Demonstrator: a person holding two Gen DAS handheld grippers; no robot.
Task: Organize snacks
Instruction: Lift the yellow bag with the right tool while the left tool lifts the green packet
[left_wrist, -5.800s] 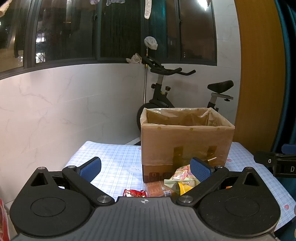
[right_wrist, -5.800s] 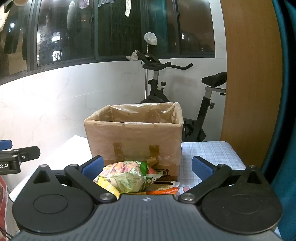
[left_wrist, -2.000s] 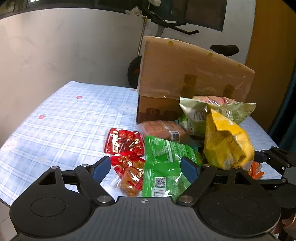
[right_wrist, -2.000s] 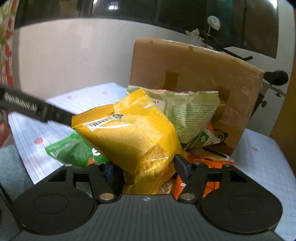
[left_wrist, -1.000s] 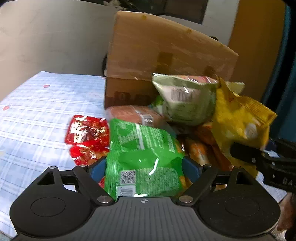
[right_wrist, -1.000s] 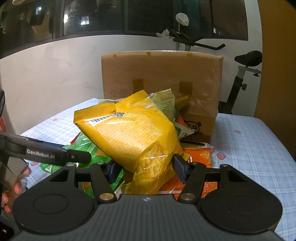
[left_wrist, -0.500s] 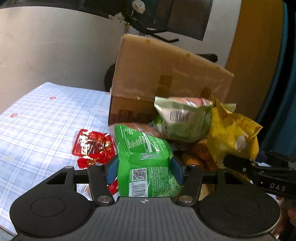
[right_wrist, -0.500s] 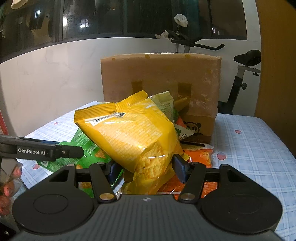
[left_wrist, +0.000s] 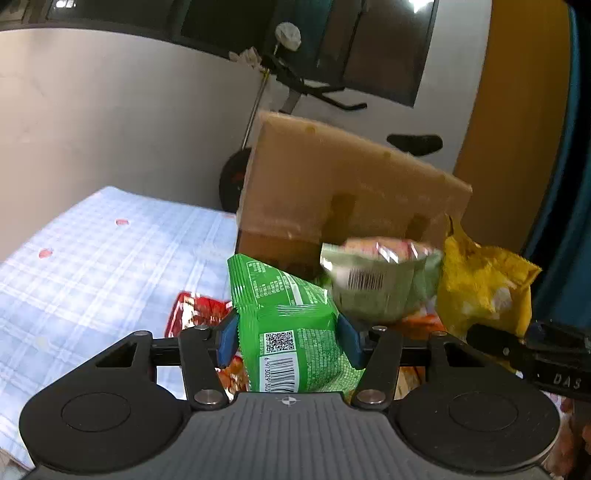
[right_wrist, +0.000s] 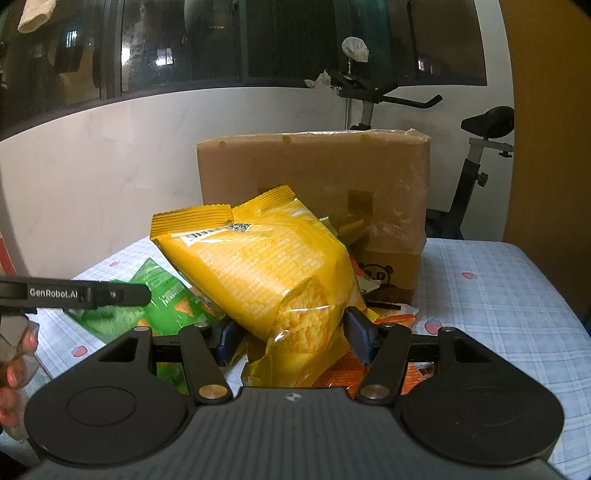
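Left claw (left_wrist: 287, 338) closing on green packet (left_wrist: 291, 332); right claw (right_wrist: 291, 334) clamps yellow bag (right_wrist: 266, 266)

Indoor light from above is moderate and warm, against black night windows (right_wrist: 184, 44) that carry small reflections. Glare glints on the yellow snack bag (right_wrist: 273, 266) and the green packet (left_wrist: 291, 325). The left wrist view is motion-blurred, worst on the pale green bag (left_wrist: 376, 284); fisheye distortion bends both views' edges.
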